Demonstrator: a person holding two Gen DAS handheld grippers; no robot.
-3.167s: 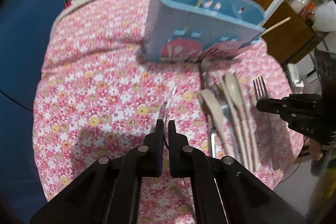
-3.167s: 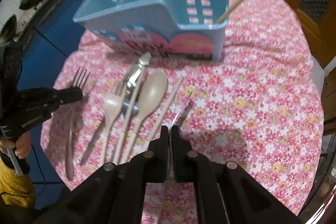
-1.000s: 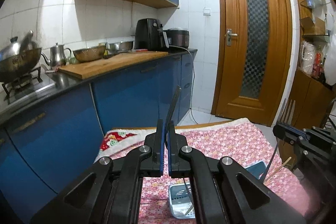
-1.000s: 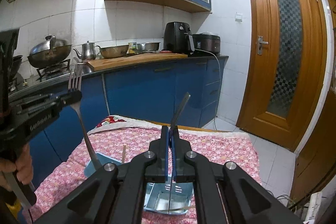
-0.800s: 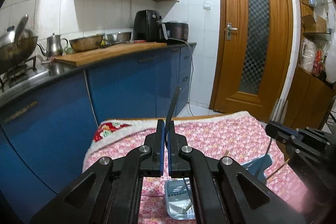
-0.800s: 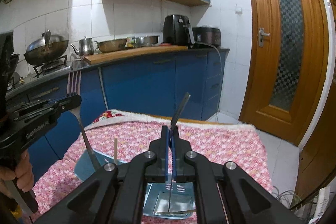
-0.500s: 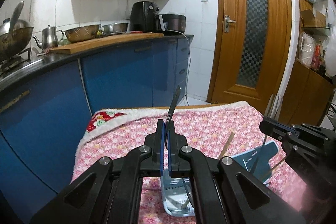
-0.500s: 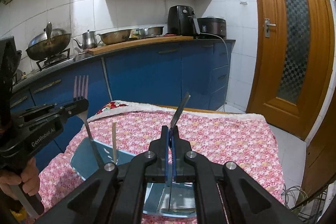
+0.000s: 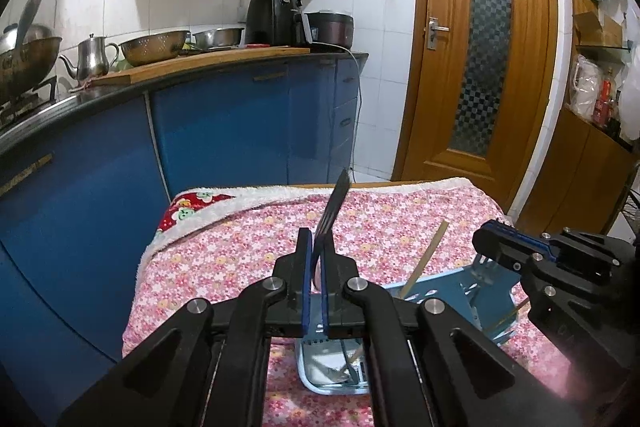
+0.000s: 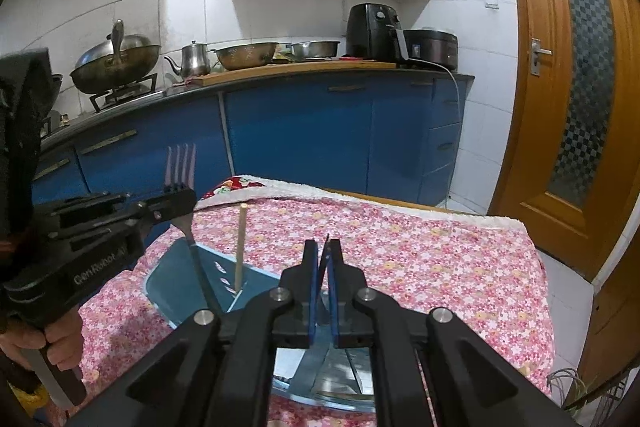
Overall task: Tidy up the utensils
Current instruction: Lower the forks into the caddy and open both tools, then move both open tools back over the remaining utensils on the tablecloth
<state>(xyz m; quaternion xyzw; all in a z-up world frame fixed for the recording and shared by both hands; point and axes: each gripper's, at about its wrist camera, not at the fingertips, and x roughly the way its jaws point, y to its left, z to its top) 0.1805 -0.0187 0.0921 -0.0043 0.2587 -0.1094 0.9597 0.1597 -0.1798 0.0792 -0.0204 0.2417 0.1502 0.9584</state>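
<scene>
My left gripper [image 9: 314, 251] is shut on a metal fork [image 9: 334, 205], held upright with its tines up. The same gripper [image 10: 176, 201] and fork [image 10: 181, 163] show in the right wrist view, the handle reaching down into the blue utensil holder [image 10: 188, 267]. My right gripper [image 10: 322, 259] has its jaws slightly parted around a thin utensil whose tip [image 10: 326, 241] just shows; that utensil has dropped low into the holder [image 9: 448, 293]. The right gripper [image 9: 486, 239] also shows in the left wrist view. Wooden chopsticks [image 10: 240, 247] stand in the holder.
The holder stands on a table with a pink floral cloth [image 9: 248, 247]. Blue kitchen cabinets [image 9: 224, 131] run behind it, with a wok [image 10: 116, 63], kettle and air fryer [image 9: 272, 15] on the counter. A wooden door [image 9: 480, 47] is at the right.
Both grippers lowered toward the holder. The utensil in my right gripper slid down, so only its tip shows above the fingers. The fork in my left gripper went deeper into the holder.
</scene>
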